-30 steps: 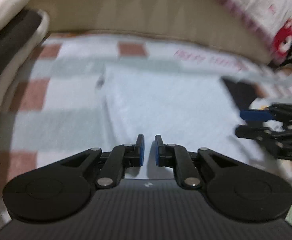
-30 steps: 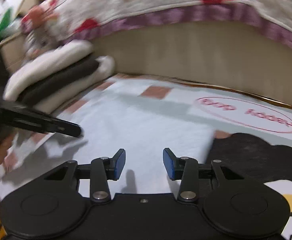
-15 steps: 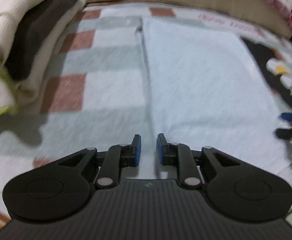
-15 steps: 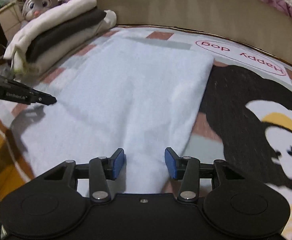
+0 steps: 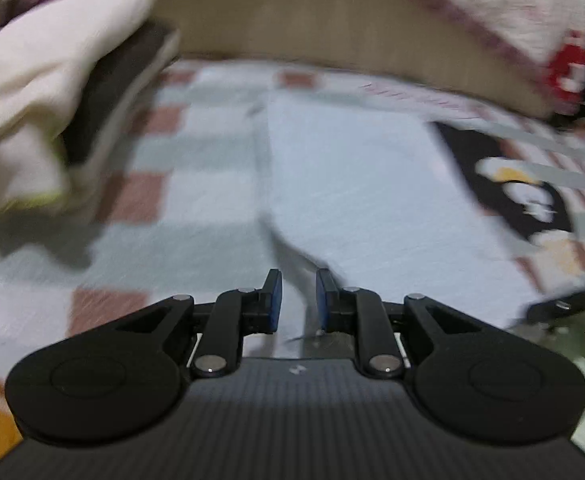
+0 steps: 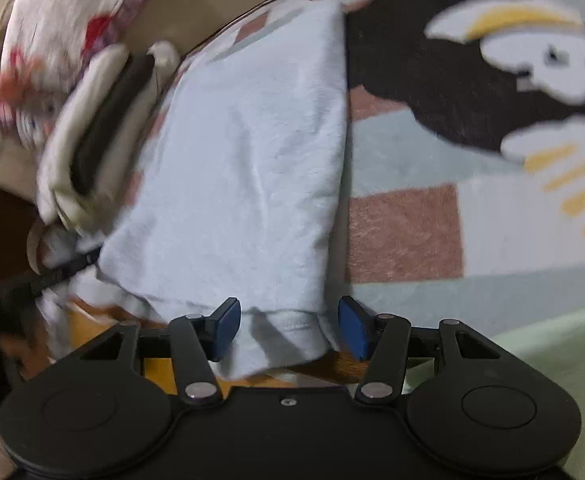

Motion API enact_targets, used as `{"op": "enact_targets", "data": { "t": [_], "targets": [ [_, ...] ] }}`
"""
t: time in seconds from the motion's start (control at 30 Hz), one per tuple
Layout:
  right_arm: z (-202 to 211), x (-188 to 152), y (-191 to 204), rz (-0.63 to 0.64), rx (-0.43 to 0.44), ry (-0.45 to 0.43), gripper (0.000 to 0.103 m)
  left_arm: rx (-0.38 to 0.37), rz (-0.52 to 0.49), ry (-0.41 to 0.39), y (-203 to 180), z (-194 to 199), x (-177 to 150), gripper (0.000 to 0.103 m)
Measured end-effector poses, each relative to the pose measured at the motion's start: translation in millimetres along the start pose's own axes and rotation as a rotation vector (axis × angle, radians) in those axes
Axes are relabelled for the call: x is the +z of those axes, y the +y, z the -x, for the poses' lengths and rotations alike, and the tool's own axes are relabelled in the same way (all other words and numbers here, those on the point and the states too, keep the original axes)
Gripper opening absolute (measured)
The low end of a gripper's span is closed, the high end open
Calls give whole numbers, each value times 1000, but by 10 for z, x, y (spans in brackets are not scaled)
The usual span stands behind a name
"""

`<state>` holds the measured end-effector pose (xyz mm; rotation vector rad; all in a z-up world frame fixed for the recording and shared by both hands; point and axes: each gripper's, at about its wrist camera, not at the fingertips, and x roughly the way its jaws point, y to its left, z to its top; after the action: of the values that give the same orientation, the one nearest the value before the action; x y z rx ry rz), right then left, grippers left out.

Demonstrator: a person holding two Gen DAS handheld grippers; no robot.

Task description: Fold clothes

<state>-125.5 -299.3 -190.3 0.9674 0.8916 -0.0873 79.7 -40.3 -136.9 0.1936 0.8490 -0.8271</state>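
A pale blue garment [image 5: 356, 184] lies flat in a long strip on a patterned blanket [image 5: 196, 216]. My left gripper [image 5: 297, 300] is open by a narrow gap at the garment's near left edge, which runs between the jaws. In the right wrist view the garment [image 6: 248, 168] stretches away from me, its hemmed near end lying between the pads. My right gripper [image 6: 288, 328] is wide open around that hem, at the blanket's front edge.
A stack of folded cream and dark clothes [image 5: 64, 96] sits at the left, also seen in the right wrist view [image 6: 96, 132]. A penguin print [image 6: 492, 80] covers the blanket's right part. A beige headboard [image 5: 332, 40] and a floral quilt [image 5: 492, 4] close the back.
Both grippers have drawn back to the garment's near end. The left jaws have opened a little wider. The right gripper has swung left and now straddles the hem with wider jaws.
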Motion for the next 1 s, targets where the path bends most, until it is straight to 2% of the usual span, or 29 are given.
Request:
{"op": "enact_targets", "data": {
  "t": [0.07, 0.17, 0.3, 0.33, 0.4, 0.47, 0.53, 0.6, 0.67, 0.7, 0.77, 0.83, 0.93, 1.0],
  "targets": [
    [-53, -6, -55, -58, 55, 10, 62, -47, -53, -2, -145, -41, -8, 24],
    [-85, -30, -50, -69, 70, 14, 62, -70, -124, -4, -297, -54, -46, 28],
    [-78, -45, -56, -80, 73, 10, 62, -75, -121, -46, -299, 76, -32, 29],
    [-70, -47, -60, -83, 72, 9, 61, -67, -116, -62, -292, 125, -28, 32],
    [-21, -37, -68, -96, 46, -33, 60, -54, -110, -89, -285, 214, -23, 35],
    [33, -14, -102, -113, 27, -77, 61, -67, -120, -88, -318, 233, -35, 42],
    [40, 22, -166, -139, 35, -97, 61, -81, -150, -83, -365, 229, -37, 46],
    [-40, 56, -221, -158, 91, -71, 62, -109, -168, -91, -389, 228, -14, 47],
    [-142, 98, -215, -157, 142, -35, 54, -133, -178, -101, -407, 223, -2, 48],
    [-177, 108, -189, -137, 141, -25, 50, -145, -182, -106, -415, 220, 1, 48],
    [-223, 117, -123, -81, 111, -12, 19, -164, -199, -115, -449, 211, 0, 49],
    [-201, 115, -94, -66, 120, -23, 15, -169, -263, -113, -565, 184, -40, 52],
    [-65, 146, -32, -65, 215, -79, 13, -190, -386, -105, -794, 133, -147, 56],
    [7, 179, 14, -58, 253, -112, 13, -189, -418, -76, -898, 73, -216, 56]
  ]
}}
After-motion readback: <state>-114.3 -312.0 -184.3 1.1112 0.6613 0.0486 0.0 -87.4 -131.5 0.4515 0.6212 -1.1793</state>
